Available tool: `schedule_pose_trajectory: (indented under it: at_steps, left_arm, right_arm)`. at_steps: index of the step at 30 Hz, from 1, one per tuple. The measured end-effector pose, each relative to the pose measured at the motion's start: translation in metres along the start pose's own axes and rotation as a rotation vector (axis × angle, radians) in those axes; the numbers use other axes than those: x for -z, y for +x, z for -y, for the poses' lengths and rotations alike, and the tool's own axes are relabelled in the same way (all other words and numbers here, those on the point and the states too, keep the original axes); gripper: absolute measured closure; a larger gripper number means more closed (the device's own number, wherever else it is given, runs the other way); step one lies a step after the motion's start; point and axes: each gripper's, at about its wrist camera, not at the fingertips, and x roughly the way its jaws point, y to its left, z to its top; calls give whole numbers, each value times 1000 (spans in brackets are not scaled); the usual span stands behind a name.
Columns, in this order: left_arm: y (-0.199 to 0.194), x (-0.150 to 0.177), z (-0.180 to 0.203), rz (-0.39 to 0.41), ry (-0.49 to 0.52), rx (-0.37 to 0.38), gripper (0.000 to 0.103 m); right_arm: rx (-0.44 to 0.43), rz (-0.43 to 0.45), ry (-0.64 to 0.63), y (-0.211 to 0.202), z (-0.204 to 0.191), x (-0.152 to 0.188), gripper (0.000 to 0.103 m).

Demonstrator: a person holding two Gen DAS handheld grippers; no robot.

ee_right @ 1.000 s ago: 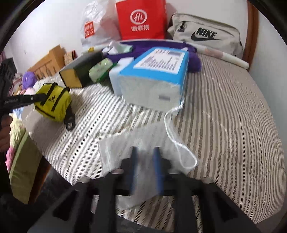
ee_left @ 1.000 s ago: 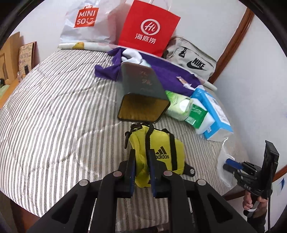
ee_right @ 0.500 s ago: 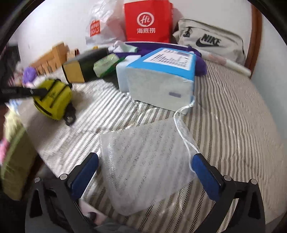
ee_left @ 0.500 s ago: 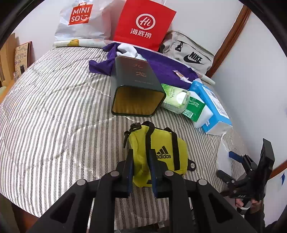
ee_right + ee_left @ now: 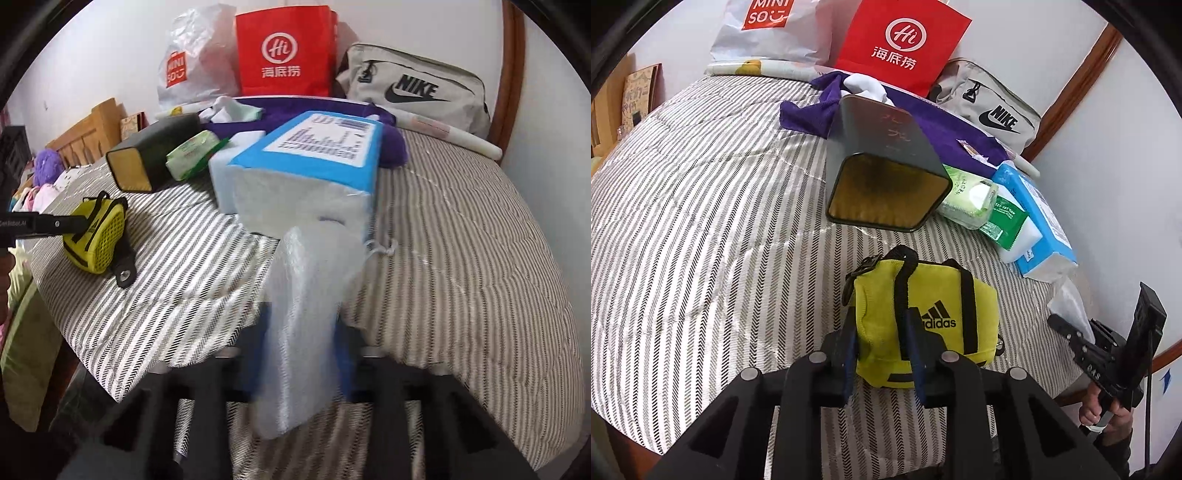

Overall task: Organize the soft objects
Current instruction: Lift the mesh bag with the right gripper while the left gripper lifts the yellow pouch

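A small yellow adidas bag (image 5: 923, 317) lies near the front edge of the striped bed (image 5: 701, 206). My left gripper (image 5: 882, 354) is shut on its left end; it also shows in the right wrist view (image 5: 98, 236). My right gripper (image 5: 301, 343) is shut on a translucent white mesh drawstring pouch (image 5: 306, 317), held bunched and upright at the bed's edge in front of a blue tissue pack (image 5: 306, 162). The right gripper and pouch also show in the left wrist view (image 5: 1067, 299).
A dark tin with a gold base (image 5: 886, 173) lies on its side behind the yellow bag. Green wipes packs (image 5: 967, 195), purple cloth (image 5: 820, 110), a red paper bag (image 5: 897, 44), a Miniso bag (image 5: 768, 29) and a grey Nike bag (image 5: 993, 107) sit further back.
My right gripper opened wide half a second ago and has now closed on the mesh pouch, bunching it upright. My left gripper keeps its hold on the yellow bag and has shifted slightly.
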Motion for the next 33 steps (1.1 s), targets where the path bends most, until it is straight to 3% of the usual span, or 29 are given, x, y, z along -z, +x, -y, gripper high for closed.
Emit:
schedule_pose_trajectory:
  at_steps: [7,17,33]
  left_arm:
    - [-17,-7,2,36,-18,71,91]
    - [-37,-24,1,63,-47,117,92]
    - [-48,-75,19,108,-16,75,92]
  right_arm:
    - [-16,-16,4,-10,-2,-3,95]
    - [-75,0,-28,-33,-20,-22,95]
    - [-115,102,-60,-56,-17,-99,95]
